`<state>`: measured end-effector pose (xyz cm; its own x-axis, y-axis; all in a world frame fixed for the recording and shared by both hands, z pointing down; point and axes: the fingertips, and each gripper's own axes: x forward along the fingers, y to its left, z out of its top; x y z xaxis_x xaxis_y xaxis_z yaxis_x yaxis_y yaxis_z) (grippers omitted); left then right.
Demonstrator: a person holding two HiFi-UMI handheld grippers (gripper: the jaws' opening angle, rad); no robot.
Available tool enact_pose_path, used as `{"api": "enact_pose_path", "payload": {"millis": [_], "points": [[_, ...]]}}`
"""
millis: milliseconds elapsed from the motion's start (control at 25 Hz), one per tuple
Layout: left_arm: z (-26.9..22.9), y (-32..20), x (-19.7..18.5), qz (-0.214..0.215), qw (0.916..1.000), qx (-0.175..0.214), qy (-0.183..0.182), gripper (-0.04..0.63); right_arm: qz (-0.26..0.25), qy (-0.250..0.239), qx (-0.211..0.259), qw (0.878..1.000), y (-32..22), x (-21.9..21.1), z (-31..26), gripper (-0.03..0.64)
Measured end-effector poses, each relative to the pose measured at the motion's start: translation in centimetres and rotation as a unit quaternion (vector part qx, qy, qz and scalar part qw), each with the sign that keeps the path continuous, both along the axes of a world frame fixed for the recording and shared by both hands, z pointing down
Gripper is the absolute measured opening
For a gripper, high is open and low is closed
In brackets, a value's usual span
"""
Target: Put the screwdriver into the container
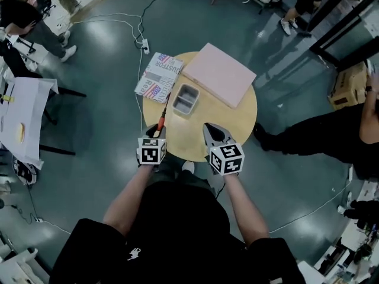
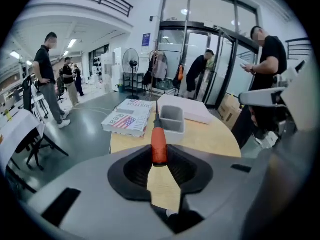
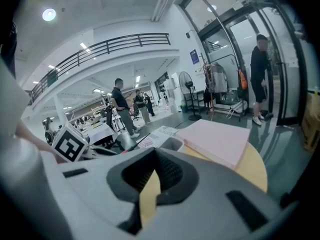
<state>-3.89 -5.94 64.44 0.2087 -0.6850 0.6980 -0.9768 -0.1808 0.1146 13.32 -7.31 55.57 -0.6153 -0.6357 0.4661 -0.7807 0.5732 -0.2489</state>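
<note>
Room: open hall with glossy grey-green floor (image 1: 106, 129), cables trailing across it, glass doors, people standing around.

Surface: round wooden table (image 1: 240, 126).
- Flag-printed box (image 1: 158, 77), at the rim at 10 o'clock, overhanging it.
- Flat pink box (image 1: 219, 74), at 1 o'clock.
- Grey container (image 1: 185, 99), just off centre toward 10 o'clock, holding nothing visible.

Screwdriver (image 2: 159, 145): orange handle clamped between the jaws of the left gripper (image 1: 155, 129), above the rim at 8 o'clock. Its shaft pointed toward 1 o'clock. The tip was near the container's left wall, outside it.

Right gripper (image 1: 210, 130), at 6 o'clock: jaws met at the tips with nothing between them.
</note>
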Motion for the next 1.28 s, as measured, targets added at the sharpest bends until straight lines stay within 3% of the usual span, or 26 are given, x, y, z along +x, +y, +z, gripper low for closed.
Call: {"api": "enact_pose_path", "payload": {"millis": [400,800,1080,1280], "points": [[-4.7,-2.7,0.9,0.100,0.9934,0.051,-0.024,0.095,0.041,-0.004,0.026,0.999,-2.2,2.6,-2.6,0.002],[-8.0,-7.3,1.7,0.203,0.9737,0.095,-0.040,0.095,0.104,-0.006,0.033,0.994,-4.3,3.1,-4.5,0.002],[-9.4,-10.8,1.3,0.275,0.9525,0.122,-0.046,0.095,0.137,-0.005,0.050,0.989,-6.0,1.9,-5.8,0.002],[-10.7,-13.3,1.3,0.346,0.9259,0.142,-0.055,0.095,0.168,0.005,0.052,0.984,-6.9,1.1,-5.9,0.002]]}}
